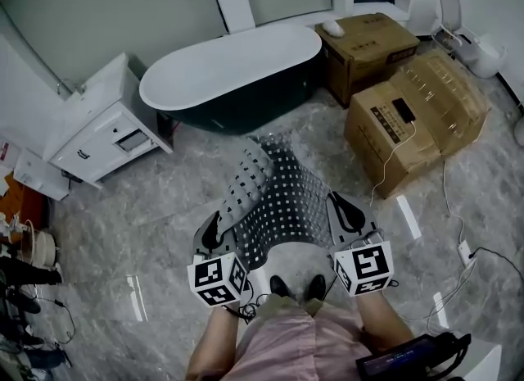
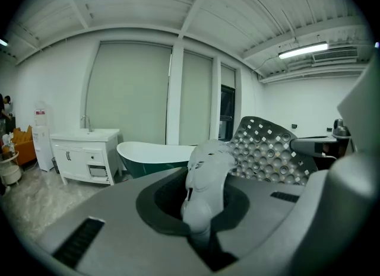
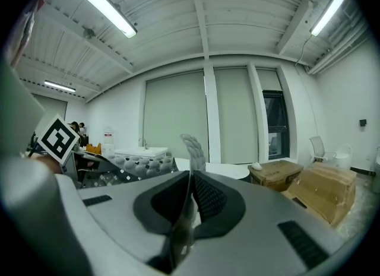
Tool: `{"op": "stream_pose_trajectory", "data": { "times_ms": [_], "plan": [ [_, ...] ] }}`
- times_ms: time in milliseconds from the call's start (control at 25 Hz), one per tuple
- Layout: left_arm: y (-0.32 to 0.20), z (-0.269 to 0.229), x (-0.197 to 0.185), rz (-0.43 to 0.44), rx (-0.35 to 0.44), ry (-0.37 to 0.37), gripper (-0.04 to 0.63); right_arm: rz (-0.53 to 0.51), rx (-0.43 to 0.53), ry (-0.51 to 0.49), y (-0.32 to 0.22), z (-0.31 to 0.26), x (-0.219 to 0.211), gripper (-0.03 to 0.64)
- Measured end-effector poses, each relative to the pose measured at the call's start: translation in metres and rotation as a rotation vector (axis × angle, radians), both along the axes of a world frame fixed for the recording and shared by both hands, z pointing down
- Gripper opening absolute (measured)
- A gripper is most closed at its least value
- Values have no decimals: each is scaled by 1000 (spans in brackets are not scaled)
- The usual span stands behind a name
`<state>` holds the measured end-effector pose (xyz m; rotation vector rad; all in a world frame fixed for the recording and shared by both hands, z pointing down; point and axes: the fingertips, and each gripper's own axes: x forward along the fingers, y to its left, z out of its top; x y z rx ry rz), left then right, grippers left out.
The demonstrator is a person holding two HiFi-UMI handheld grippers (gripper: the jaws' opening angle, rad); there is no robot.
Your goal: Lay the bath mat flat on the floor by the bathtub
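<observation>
A grey perforated bath mat (image 1: pixel 274 195) with suction cups hangs in the air between my two grippers, its far end sagging toward the marble floor (image 1: pixel 164 207) in front of the dark-sided white bathtub (image 1: pixel 233 64). My left gripper (image 1: pixel 214 230) is shut on the mat's near left corner, which bunches up between the jaws as the mat (image 2: pixel 205 171) in the left gripper view. My right gripper (image 1: pixel 344 214) is shut on the near right corner; the mat (image 3: pixel 191 156) edge stands up thin between its jaws. The bathtub (image 2: pixel 151 153) shows ahead.
A white vanity cabinet (image 1: pixel 102 125) stands left of the tub. Two cardboard boxes (image 1: pixel 413 117) sit to the right with cables (image 1: pixel 446 207) trailing over the floor. The person's feet (image 1: pixel 296 289) are below the mat. Shoes (image 1: pixel 24 277) line the left edge.
</observation>
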<state>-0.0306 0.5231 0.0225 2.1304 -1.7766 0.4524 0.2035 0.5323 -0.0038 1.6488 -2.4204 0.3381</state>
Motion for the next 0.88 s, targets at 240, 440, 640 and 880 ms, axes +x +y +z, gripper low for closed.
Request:
{"op": "stream_pose_trajectory", "data": {
  "times_ms": [240, 440, 640, 880],
  "plan": [
    [-5, 10, 3, -11, -19, -8, 38, -11, -8, -3, -7, 10, 8, 29],
    [-25, 24, 0, 0, -35, -3, 38, -10, -33, 10, -31, 23, 2, 29],
    [-54, 36, -12, 18, -49, 4, 38, -9, -50, 15, -61, 36, -15, 29],
    [-99, 44, -36, 24, -57, 29, 38, 4, -57, 19, -106, 42, -40, 29]
  ]
}}
